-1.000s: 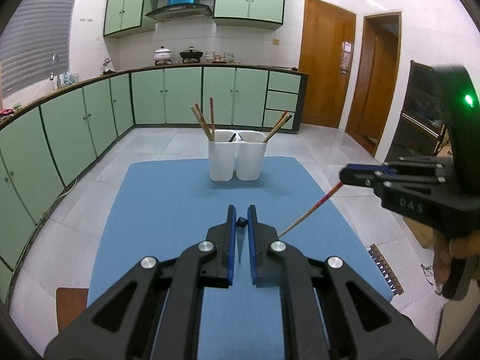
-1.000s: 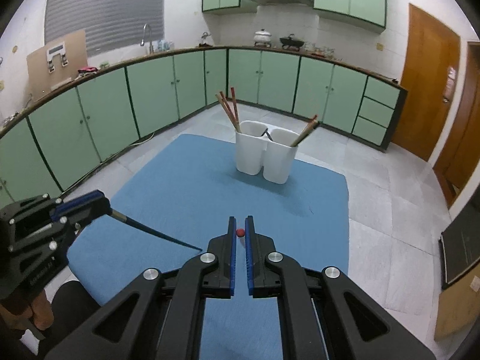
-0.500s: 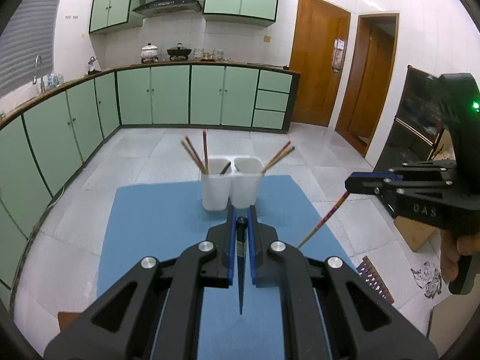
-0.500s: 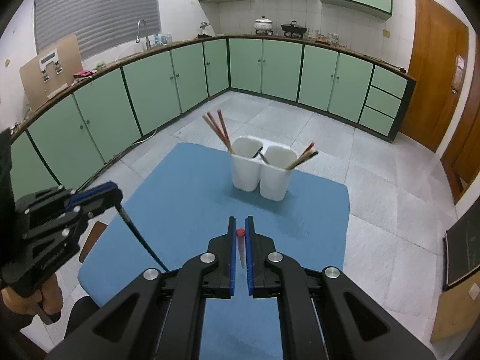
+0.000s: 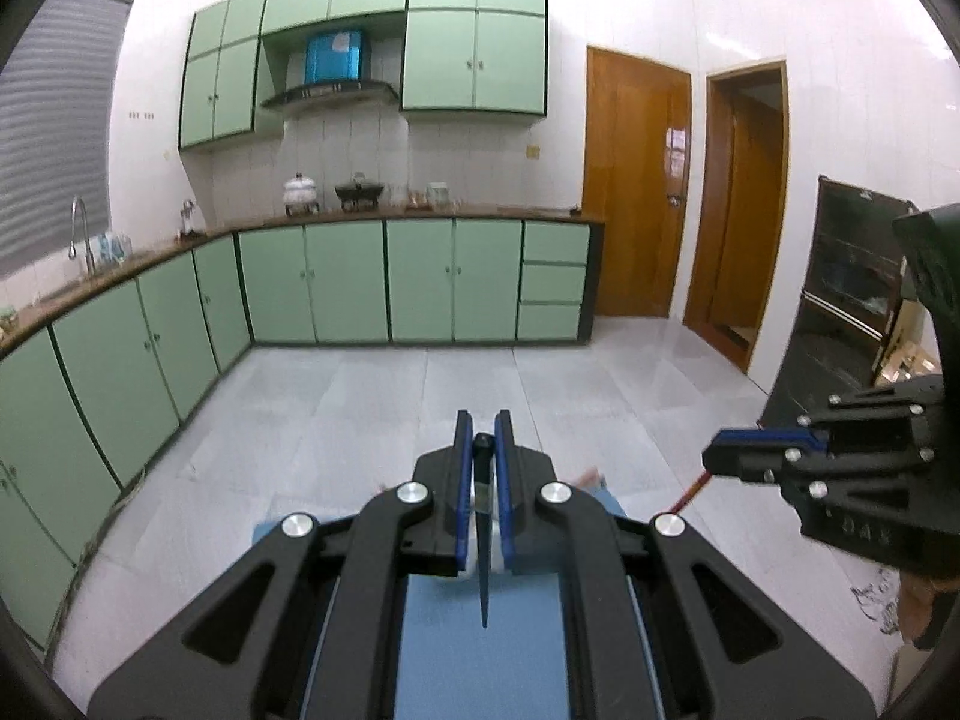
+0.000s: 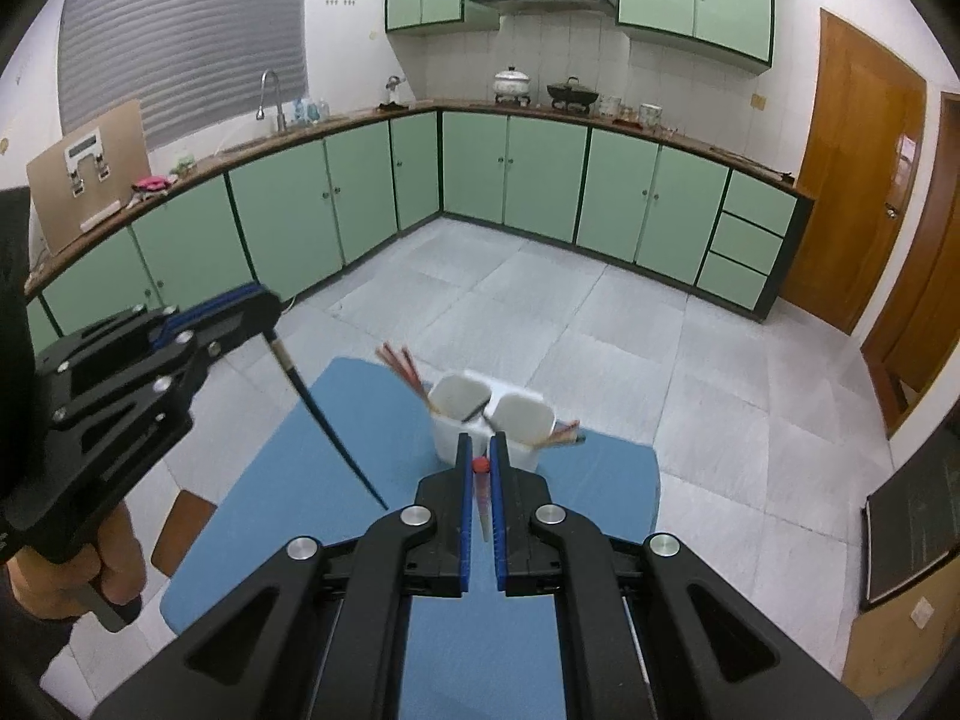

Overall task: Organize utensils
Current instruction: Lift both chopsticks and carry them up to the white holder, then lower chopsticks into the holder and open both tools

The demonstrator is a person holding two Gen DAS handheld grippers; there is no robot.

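The left claw [image 5: 483,438] is clamped on a black chopstick [image 5: 483,564], gripping it near its thick end so that the thin tip hangs down and back toward the camera over the blue surface [image 5: 480,660]. In the right wrist view the same black chopstick [image 6: 327,426] slants down from the left claw [image 6: 264,306], its point in the air above the blue surface [image 6: 336,480], well apart from the holder. A hand [image 6: 78,576] grips the left tool's handle at the lower left. The right claw [image 6: 479,450] is pinched narrow on a red-tipped chopstick [image 6: 480,492], whose red end sits between the blue pads and whose pale shaft points down toward the camera. From the left wrist view the right claw [image 5: 714,459] shows at the right edge with the reddish chopstick [image 5: 690,492] slanting down from it. The white two-cup holder [image 6: 456,432] stands on the far part of the blue surface, just beyond the right claw's tips. Its left cup holds several reddish-brown chopsticks [image 6: 402,369] leaning up to the left; its right cup holds a few [image 6: 564,432] leaning low to the right; a dark item lies across the rim between the cups, too small to tell what it is. Green cabinets [image 6: 540,180] line the far walls.
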